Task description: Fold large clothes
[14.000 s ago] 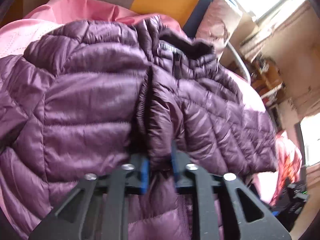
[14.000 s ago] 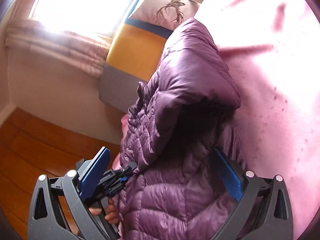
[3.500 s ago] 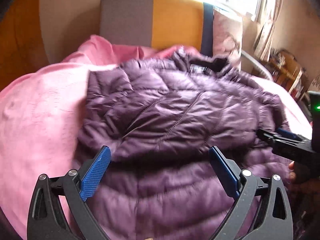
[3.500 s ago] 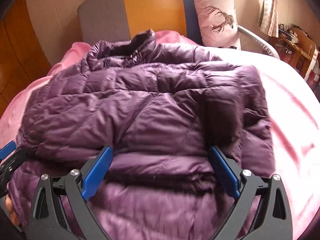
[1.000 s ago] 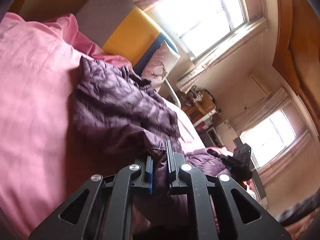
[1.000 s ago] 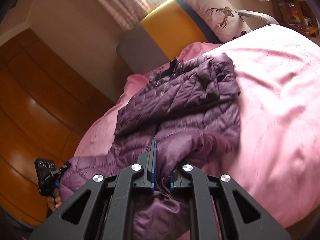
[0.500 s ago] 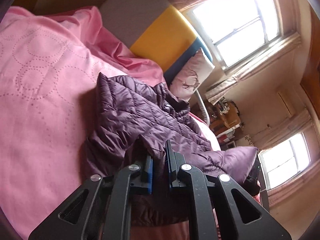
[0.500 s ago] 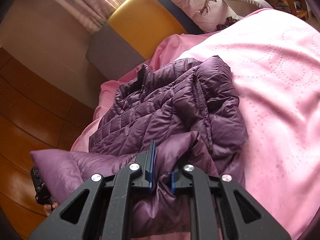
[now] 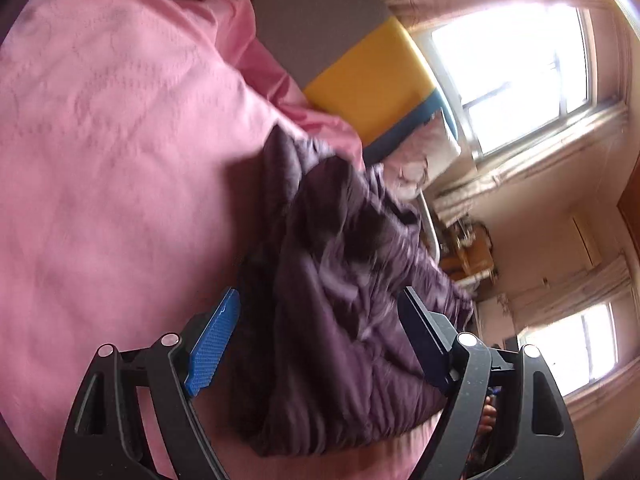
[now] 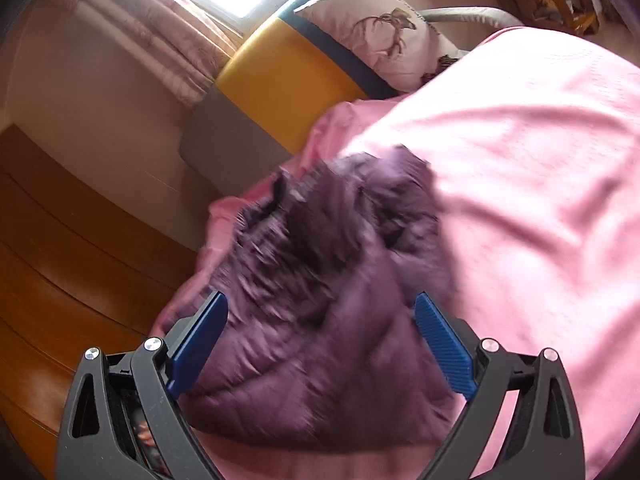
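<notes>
The left gripper [image 9: 320,320] has its jaws swinging apart, blue pads spread wide with the purple puffer jacket [image 9: 352,320] lying between them but pressed by neither pad; the right gripper [image 10: 320,324] is likewise opening, its two blue pads wide on either side of the same jacket [image 10: 320,320] without clamping it. The jacket lies in a bunched, folded heap on the pink bedspread [image 9: 112,168], just beyond both sets of fingertips, and both views are blurred, so its seams and edges are hard to read. In the left wrist view the heap runs from near the gripper away toward the far headboard [image 9: 360,76], grey and yellow with a blue stripe, and a pillow [image 9: 424,148] sits beside it; bare pink bedspread fills the left of that view. Only this view shows two bright windows [image 9: 516,80] on the right, a cluttered wooden shelf [image 9: 472,256] past the bed, and part of a hand [image 9: 489,416] behind the gripper's right finger. The right wrist view shows the pillow's [image 10: 384,36] deer print clearly, a curtain [image 10: 160,28] at the far left, and a wooden floor [image 10: 60,264] to the left of the bed, which the other view does not show. Here the jacket sits close to the bed's left edge, with wide pink bedspread [image 10: 540,168] to its right.
</notes>
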Tool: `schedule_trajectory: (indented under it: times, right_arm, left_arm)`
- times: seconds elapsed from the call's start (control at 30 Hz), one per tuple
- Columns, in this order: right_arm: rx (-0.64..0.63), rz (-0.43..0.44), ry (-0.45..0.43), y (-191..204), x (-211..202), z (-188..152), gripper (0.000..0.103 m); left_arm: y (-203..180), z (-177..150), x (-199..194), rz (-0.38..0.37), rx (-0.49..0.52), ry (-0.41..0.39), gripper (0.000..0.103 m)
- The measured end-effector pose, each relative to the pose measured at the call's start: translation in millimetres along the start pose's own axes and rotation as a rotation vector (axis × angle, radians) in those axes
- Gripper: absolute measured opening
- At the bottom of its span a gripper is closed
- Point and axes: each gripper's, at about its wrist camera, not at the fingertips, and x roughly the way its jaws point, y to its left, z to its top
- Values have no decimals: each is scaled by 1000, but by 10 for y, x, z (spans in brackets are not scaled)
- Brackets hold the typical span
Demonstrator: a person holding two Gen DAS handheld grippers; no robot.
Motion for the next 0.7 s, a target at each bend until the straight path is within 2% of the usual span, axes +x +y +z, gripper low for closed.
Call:
schedule_trajectory:
  times: [0.07, 0.1, 0.13, 0.2, 0.23, 0.27, 0.3, 0.4, 0.47, 0.7]
  right_arm:
    - [-8, -38, 53, -79, 121, -191, 89]
    - [-23, -62, 83, -109, 187, -280, 77]
    - [-34, -74, 100, -114, 245, -340, 70]
    - [-37, -85, 102, -103, 290, -429, 46]
    - [-36, -76, 101, -81, 283, -449, 41]
    - [-38, -68, 100, -61, 267, -464, 31]
    - [-50, -68, 97, -24, 226, -485, 26]
    - [-89, -64, 104, 37, 113, -536, 22]
    - [-99, -62, 110, 34, 33, -574, 22]
    - [-130, -54, 160, -63, -436, -990, 22]
  left_arm:
    - [44, -142, 86, -21, 4, 54, 69]
    - [37, -234, 164, -18, 22, 93, 53]
    - [16, -286, 214, -7, 43, 109, 35]
    - [-38, -369, 234, 3, 80, 111, 23]
    - [-55, -385, 219, 7, 86, 107, 19]
    - [-68, -395, 194, 11, 91, 102, 14]
    - [-89, -413, 149, 11, 97, 96, 11]
    - [-136, -494, 46, 24, 132, 94, 8]
    - [-146, -561, -22, 28, 145, 96, 8]
    - [-116, -1125, -390, 29, 165, 149, 8]
